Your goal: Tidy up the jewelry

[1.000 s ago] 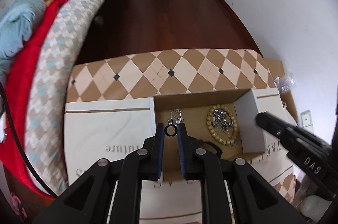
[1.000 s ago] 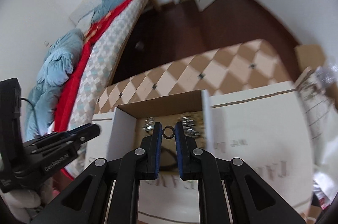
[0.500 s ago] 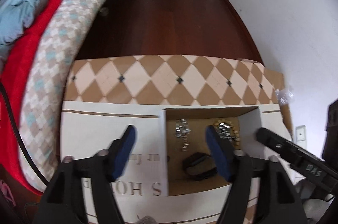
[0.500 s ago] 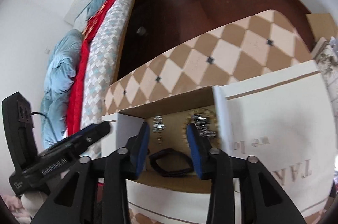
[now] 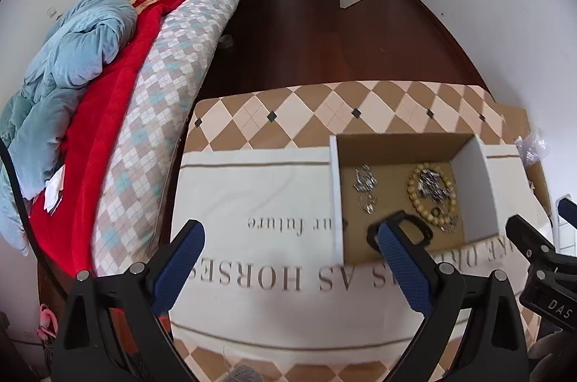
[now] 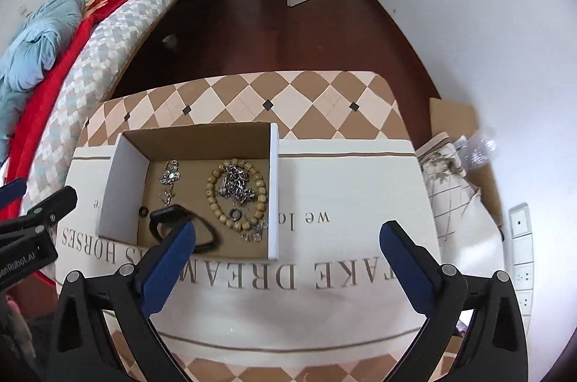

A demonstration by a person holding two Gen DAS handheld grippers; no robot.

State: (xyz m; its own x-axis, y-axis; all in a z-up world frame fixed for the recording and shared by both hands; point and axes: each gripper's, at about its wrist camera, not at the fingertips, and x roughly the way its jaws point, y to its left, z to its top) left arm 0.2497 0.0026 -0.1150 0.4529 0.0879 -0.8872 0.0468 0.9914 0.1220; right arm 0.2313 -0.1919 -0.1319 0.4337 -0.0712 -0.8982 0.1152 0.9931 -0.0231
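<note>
The left gripper [image 5: 288,259] and right gripper [image 6: 288,256] are both opening, nothing between their jaws. The jewelry lies ahead of them in the cardboard box [image 6: 194,138]: bead bracelet [image 6: 236,194], silver chain [image 6: 169,178], two small rings. A careless reach could snag tangled chains. The black band [image 6: 180,227] is half hidden behind a finger.

The worktop [image 6: 324,93] has a brown and cream diamond-pattern cover. A white cloth with printed letters [image 6: 353,238] lies on it, with an open cardboard box [image 6: 198,140].
</note>
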